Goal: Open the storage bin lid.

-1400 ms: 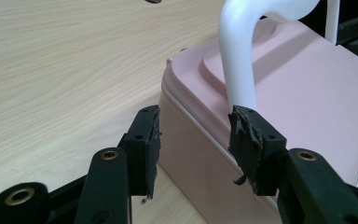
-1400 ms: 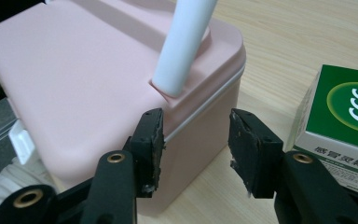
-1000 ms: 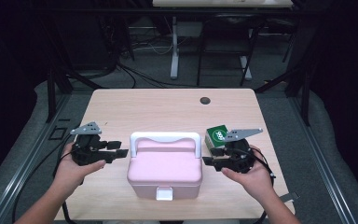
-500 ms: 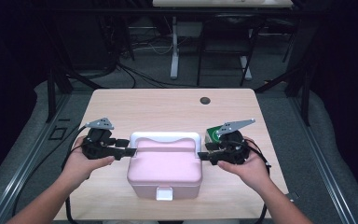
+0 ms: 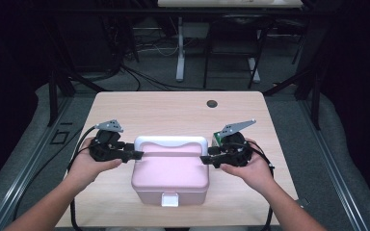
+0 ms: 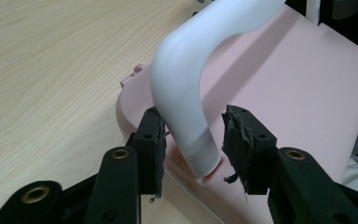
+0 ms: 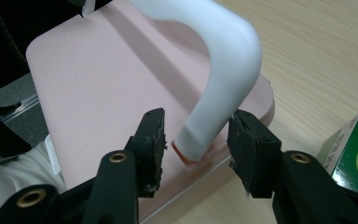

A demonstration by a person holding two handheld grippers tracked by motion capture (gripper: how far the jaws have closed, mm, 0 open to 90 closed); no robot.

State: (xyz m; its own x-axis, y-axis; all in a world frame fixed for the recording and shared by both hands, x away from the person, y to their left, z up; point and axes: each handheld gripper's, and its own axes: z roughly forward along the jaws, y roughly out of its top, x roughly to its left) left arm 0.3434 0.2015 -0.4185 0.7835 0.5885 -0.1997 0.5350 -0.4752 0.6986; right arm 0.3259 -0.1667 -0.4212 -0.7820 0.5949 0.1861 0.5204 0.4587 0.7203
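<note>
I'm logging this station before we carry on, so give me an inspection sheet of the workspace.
Surface: light wooden table, dark round hole near its far edge.
Job's things: pink box, lid shut, white handle raised, white latch at front.
Clutter: green carton beside the box's right end.
Grippers: left gripper and right gripper each straddle one foot of the handle; jaws have just been closing, pads not yet pressing.
Cables: black cable trails off the left gripper.
Surroundings: dark room, grey floor, another table's legs behind.
</note>
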